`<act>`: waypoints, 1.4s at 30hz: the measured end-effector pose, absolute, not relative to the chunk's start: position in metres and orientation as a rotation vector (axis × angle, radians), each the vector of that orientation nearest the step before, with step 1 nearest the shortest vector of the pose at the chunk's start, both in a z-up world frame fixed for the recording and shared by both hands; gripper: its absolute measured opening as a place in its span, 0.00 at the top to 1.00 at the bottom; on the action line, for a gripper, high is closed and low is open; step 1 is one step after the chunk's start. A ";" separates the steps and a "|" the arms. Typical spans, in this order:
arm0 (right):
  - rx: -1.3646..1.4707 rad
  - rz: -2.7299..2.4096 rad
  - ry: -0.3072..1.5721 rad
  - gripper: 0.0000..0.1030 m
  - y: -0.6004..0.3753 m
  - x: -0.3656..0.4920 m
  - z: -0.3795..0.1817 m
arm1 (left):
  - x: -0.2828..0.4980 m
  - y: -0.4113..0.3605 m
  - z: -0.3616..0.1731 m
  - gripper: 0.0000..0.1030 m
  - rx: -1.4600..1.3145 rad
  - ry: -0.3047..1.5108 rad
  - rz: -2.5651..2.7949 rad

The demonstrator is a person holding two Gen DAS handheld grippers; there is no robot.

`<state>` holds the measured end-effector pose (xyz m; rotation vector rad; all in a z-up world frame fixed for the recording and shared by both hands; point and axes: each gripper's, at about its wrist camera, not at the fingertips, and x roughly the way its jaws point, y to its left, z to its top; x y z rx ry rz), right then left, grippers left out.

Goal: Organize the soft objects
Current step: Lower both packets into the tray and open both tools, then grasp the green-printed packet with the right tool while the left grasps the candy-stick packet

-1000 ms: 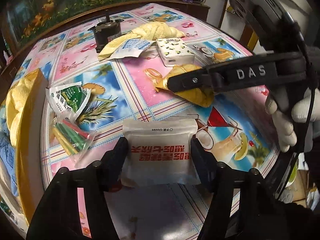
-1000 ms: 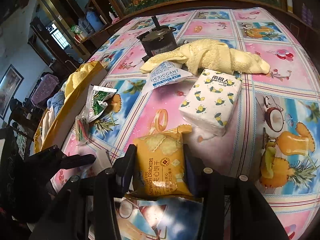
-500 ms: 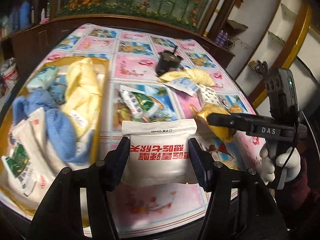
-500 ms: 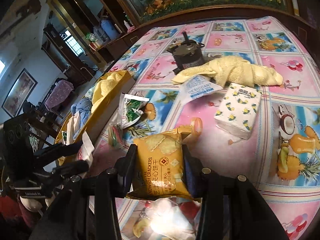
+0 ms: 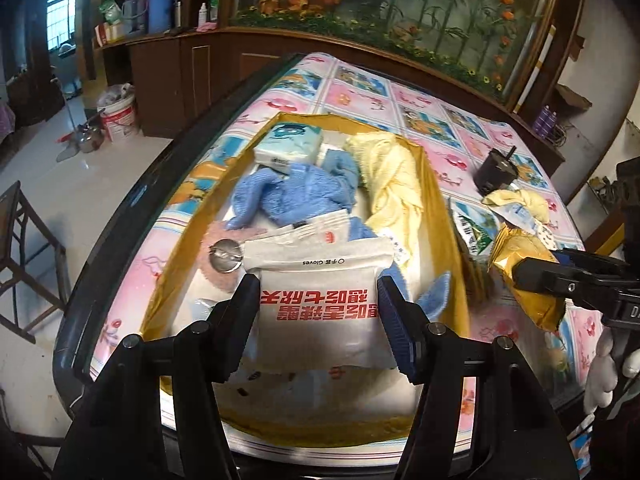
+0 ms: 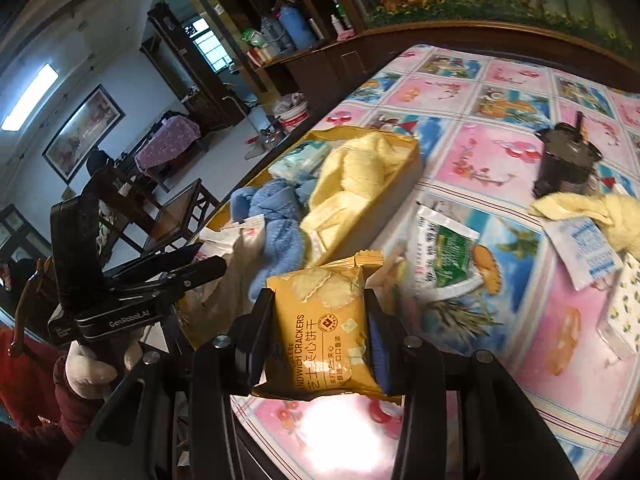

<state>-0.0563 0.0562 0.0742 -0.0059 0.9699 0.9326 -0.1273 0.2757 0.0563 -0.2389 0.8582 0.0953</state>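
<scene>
My left gripper is shut on a white gloves pouch with red print, held above the near half of the yellow box. The box holds a blue towel, a yellow towel, a tissue pack and white packets. My right gripper is shut on a yellow sandwich-cracker packet, just right of the box over the tablecloth. In the left wrist view that cracker packet shows at the right.
On the fruit-print tablecloth lie a green-and-white sachet, a desiccant bag, a yellow cloth, a lemon-print tissue pack and a black motor. The table edge drops to a tiled floor with a chair.
Both grippers swung left with their packets. The left one came from over the bare tablecloth to above the yellow box. The right one moved toward the box's right side.
</scene>
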 end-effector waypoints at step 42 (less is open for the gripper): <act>0.161 0.401 0.917 0.49 -0.082 0.024 0.056 | -0.131 0.221 0.092 0.24 -0.382 0.801 -0.229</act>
